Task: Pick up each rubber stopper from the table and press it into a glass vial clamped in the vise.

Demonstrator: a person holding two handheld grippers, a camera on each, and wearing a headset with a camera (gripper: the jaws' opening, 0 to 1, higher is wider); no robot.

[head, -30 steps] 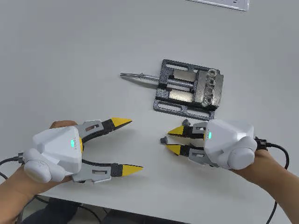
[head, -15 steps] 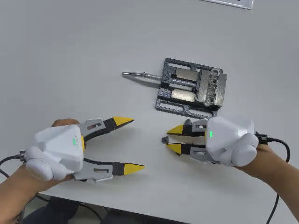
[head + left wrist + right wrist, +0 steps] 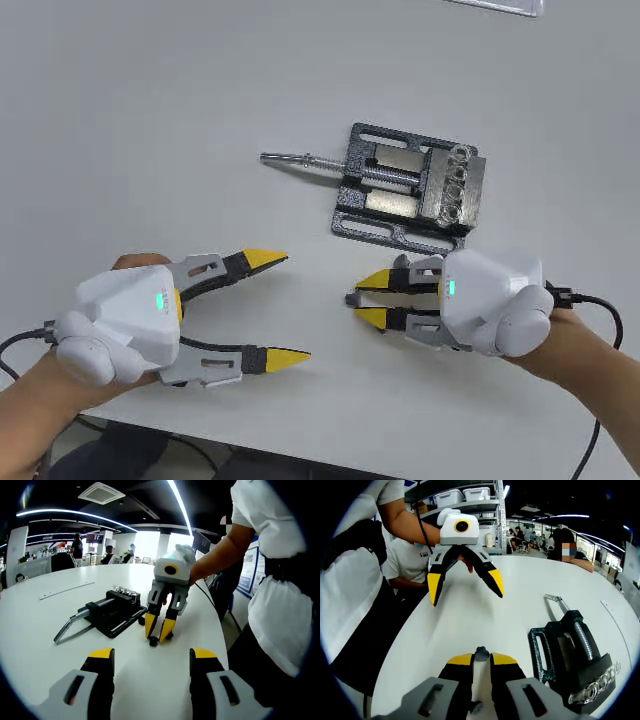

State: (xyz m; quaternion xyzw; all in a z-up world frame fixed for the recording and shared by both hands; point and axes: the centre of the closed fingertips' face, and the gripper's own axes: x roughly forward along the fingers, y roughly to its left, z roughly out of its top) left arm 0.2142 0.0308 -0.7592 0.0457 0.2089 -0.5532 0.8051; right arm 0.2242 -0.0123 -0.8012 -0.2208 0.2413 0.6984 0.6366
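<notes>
The right gripper [image 3: 359, 299] is held low over the white table [image 3: 150, 100], not far in from its near edge. Its yellow-tipped fingers are set close together, and the small grey rubber stopper [image 3: 350, 299] is framed right between the tips. In the right gripper view the stopper [image 3: 481, 653] is seen sitting on the table at the very fingertips, flanked tightly on both sides. Whether the pads are actually pressed onto it cannot be told.

Along the same near edge, toward the left side of the table, the left gripper [image 3: 292, 305] is held well apart from the stopper, fingers spread wide. That wide gap is shown plainly in the left gripper view, with the right gripper [image 3: 161, 636] seen beyond it.

Farther in from the edge, past the right gripper, the black vise [image 3: 400, 195] is laid flat, its handle [image 3: 290, 160] pointed toward the table's left side. A row of glass vials [image 3: 455, 185] is clamped upright at the vise's right end, well apart from the stopper.
</notes>
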